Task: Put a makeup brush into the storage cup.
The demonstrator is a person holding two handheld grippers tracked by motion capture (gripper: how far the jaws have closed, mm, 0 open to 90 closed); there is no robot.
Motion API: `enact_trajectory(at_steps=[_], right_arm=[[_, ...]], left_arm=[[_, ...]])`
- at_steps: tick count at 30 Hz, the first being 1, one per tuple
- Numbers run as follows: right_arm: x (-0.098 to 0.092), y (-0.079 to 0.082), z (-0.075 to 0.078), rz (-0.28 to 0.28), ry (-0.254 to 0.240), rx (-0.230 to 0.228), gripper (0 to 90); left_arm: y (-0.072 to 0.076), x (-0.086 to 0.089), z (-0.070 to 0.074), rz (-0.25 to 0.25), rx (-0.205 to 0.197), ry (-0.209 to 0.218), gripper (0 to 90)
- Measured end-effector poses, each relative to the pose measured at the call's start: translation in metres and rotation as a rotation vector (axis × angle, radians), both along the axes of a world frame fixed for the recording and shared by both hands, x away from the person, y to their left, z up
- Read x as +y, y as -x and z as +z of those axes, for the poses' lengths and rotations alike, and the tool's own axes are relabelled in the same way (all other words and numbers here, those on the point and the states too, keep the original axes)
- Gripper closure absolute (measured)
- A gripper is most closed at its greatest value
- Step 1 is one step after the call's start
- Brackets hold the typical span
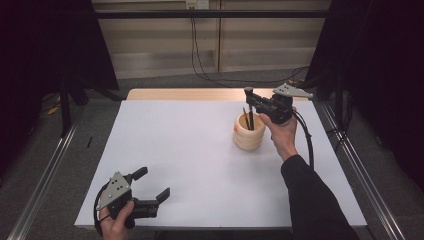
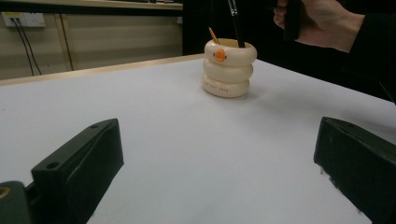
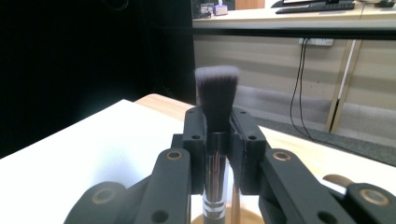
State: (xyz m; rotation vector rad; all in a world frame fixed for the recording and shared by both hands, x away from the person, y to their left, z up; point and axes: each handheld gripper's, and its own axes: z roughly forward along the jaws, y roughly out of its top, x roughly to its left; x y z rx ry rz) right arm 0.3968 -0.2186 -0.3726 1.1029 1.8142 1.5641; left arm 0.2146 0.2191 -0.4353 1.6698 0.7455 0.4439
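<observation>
the right hand-held gripper [image 3: 217, 140] has its jaws closed on the handle of a makeup brush [image 3: 216, 100], holding it upright with the dark bristles above the jaws and the lower end of the handle inside the cream ringed holder [image 1: 249, 132] on the far right part of the white tabletop [image 1: 200, 165]. a second thin stick [image 2: 213, 35] leans in that holder. well apart, at the near left corner, the left hand-held gripper [image 1: 151, 186] rests low with its jaws spread wide and nothing between them.
</observation>
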Motion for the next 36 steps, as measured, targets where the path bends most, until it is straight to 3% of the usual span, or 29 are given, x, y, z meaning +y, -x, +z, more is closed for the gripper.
enact_trajectory(at_steps=[10, 26, 36], right_arm=[[-0.005, 0.002, -0.005, -0.008, 0.000, 0.018, 78.0], [-0.012, 0.008, -0.027, 0.006, 0.009, 0.048, 77.7], [-0.019, 0.010, -0.030, 0.009, 0.007, 0.069, 77.3]], left_arm=[[0.000, 0.000, 0.000, 0.004, 0.001, -0.007, 1.2], [0.000, 0.000, 0.000, 0.005, 0.000, -0.004, 1.3], [0.000, 0.000, 0.000, 0.003, 0.000, 0.001, 1.3]])
